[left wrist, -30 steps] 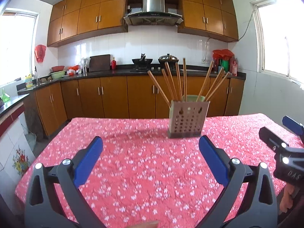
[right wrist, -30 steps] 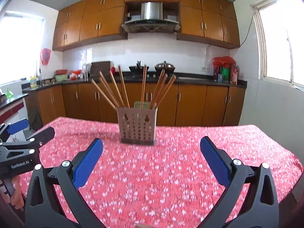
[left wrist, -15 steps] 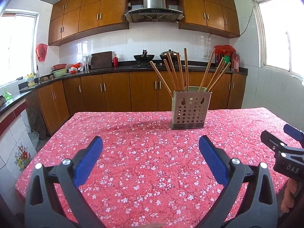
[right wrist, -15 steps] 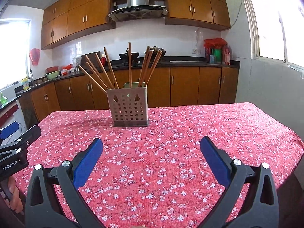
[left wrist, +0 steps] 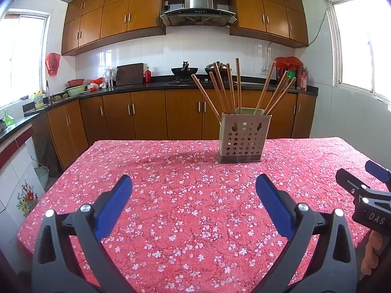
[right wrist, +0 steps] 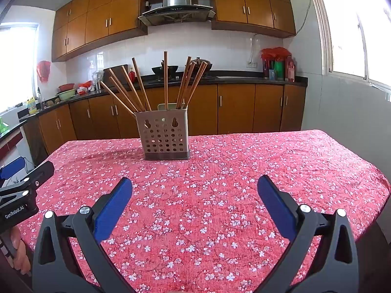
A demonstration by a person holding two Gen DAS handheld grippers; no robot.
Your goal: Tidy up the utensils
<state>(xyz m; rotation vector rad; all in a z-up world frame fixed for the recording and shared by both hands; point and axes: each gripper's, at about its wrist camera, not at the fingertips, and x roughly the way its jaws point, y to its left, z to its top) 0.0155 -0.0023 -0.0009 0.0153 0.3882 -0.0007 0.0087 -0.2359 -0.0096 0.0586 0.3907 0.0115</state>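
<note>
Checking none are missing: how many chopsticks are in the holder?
8 chopsticks, all standing in the perforated holder on the table: four lean left, one stands upright, three lean right. They overlap, so another could be hidden.

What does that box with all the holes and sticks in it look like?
The utensil holder is a square, pale grey box, probably plastic, with rows of round holes, two keyhole slots near the top and a darker base. It stands upright on the red flowered tablecloth. Brown wooden chopsticks fan out of its open top. Nothing else touches it.
</note>
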